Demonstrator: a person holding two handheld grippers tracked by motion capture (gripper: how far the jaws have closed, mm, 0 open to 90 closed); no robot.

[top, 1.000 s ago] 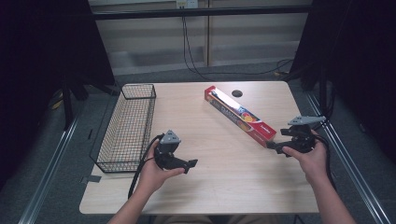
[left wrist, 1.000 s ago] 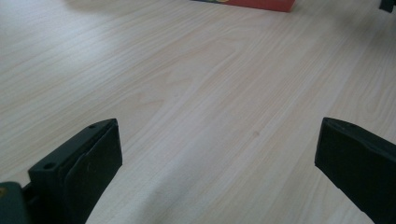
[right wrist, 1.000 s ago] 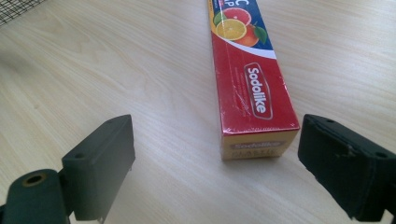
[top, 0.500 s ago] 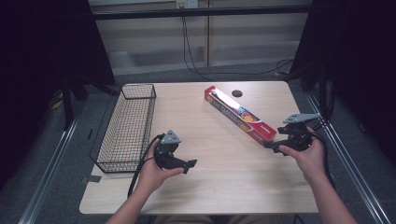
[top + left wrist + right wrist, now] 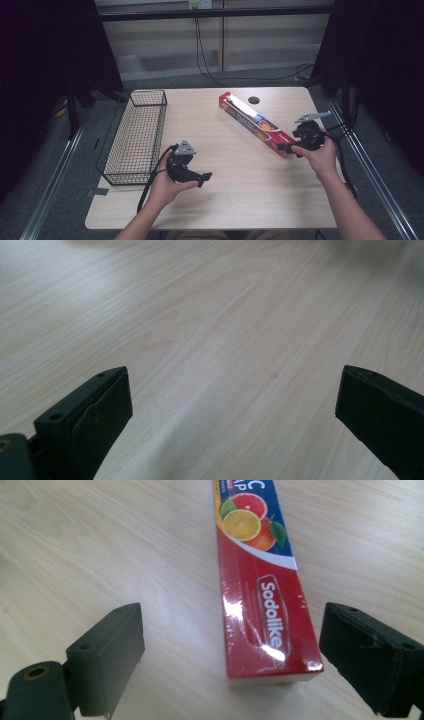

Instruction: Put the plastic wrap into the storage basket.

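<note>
1. Left gripper: held in the person's left hand over the near left part of the table. Its 2 black jaws point toward the table's middle. In the left gripper view the jaws stand wide apart, with bare light wood grain between them and nothing held.

2. Cable: a black cable loops from the left gripper down past the left forearm toward the near table edge.

3. Right gripper: held in the person's right hand at the right side of the table, with a grey three-cornered plate on top. In the right gripper view the jaws are spread wide, 1 on each side of the near end of the box. The right jaw sits just beside the box's near corner; whether it touches cannot be told. The left jaw stands clear of the box.

4. Box: a long, narrow red carton with printed citrus fruit and the word "Sodolike" on its top face. It lies flat on the table, running diagonally from the right gripper toward the far middle.

5. Wire basket: a black rectangular mesh basket stands along the left edge of the table, well apart from the box.

6. Round black disc: sits in the tabletop near the far edge, just beyond the box's far end.
</note>
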